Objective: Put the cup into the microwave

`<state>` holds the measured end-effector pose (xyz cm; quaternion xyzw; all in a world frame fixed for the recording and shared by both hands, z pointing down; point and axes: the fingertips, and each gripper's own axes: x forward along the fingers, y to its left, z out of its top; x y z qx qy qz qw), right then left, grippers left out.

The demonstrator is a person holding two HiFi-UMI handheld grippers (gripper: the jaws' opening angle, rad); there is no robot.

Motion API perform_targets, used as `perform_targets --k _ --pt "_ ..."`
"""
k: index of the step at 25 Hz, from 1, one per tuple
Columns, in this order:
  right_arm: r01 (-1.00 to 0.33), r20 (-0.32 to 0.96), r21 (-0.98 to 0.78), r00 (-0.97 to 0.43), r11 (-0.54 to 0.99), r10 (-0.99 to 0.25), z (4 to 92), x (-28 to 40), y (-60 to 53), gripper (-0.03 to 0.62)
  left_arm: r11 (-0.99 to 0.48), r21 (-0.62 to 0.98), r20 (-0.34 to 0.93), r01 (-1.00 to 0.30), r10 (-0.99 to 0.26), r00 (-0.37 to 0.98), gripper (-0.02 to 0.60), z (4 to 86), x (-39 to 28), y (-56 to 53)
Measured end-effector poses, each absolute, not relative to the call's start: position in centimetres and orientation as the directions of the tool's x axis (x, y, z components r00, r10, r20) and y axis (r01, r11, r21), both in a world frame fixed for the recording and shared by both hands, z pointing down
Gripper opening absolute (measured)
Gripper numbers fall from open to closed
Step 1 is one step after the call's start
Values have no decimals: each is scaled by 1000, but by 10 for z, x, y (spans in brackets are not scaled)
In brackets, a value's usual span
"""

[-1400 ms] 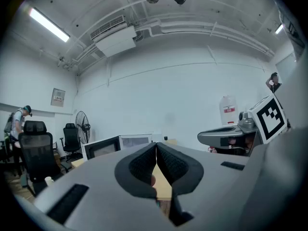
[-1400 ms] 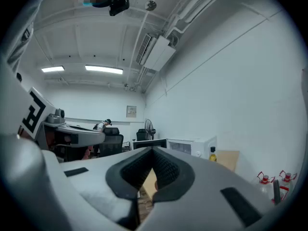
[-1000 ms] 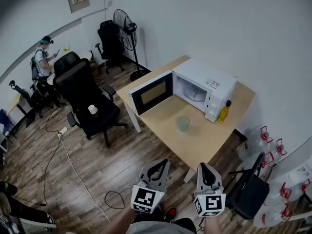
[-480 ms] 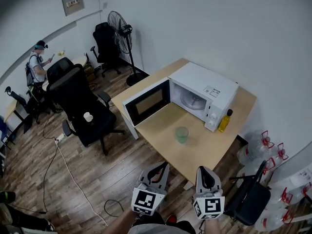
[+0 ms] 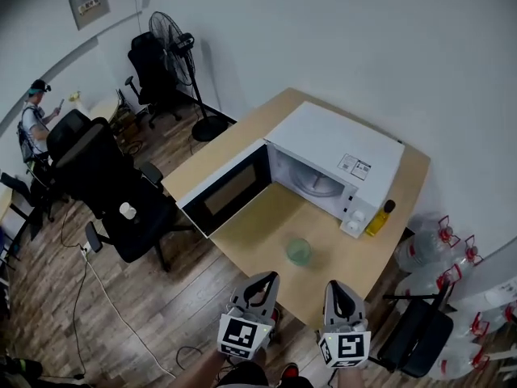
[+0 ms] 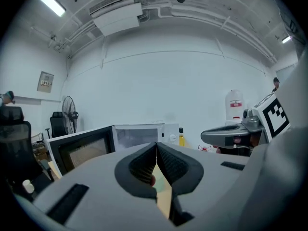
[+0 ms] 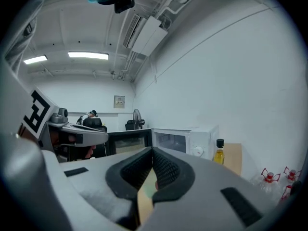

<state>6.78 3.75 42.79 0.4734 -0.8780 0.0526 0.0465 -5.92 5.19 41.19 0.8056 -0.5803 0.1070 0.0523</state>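
Note:
A translucent green cup (image 5: 298, 251) stands upright on the wooden table (image 5: 250, 237), in front of the white microwave (image 5: 335, 156). The microwave's door (image 5: 226, 191) hangs wide open to the left, and the glass turntable shows inside. My left gripper (image 5: 262, 279) and right gripper (image 5: 337, 285) hover side by side just short of the table's near edge, both shut with nothing in them. The cup lies between and beyond them. In the left gripper view the jaws (image 6: 156, 147) meet in front of the microwave (image 6: 139, 134); in the right gripper view the jaws (image 7: 153, 152) meet too.
A yellow oil bottle (image 5: 378, 219) stands at the microwave's right corner. Left of the table is a black office chair (image 5: 105, 176) with a small white cup (image 5: 128, 211) on its seat, a fan (image 5: 171, 35) behind. Water jugs (image 5: 440, 241) and a black chair (image 5: 416, 342) stand at right. A person (image 5: 32, 120) sits far left.
Both grippers have come forward toward the table together, still shut. The table, cup and microwave now sit nearer and lower in the head view.

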Motion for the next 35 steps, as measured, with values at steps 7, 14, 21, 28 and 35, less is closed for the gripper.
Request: perform_targets --k 7,14,21,28,35 --pt "-858 188 -113 -513 501 -838 470 60 -14 17 -370 0 308 -929 -884 352 24 463 -64 -3" --pt "-872 259 -116 -488 475 -833 519 62 -34 17 -389 50 368 -920 -849 379 25 516 -61 -25" --pt "-887 304 -132 -460 442 -834 552 68 -41 17 -409 75 404 -909 -821 403 26 551 -59 -34" --pt "-899 333 -142 -438 415 -835 566 73 -42 17 -459 94 408 -883 -791 455 206 568 -51 -38" --pt "-907 356 -150 -421 394 -834 578 79 -45 17 -495 116 447 -861 -748 490 339 593 -36 -48"
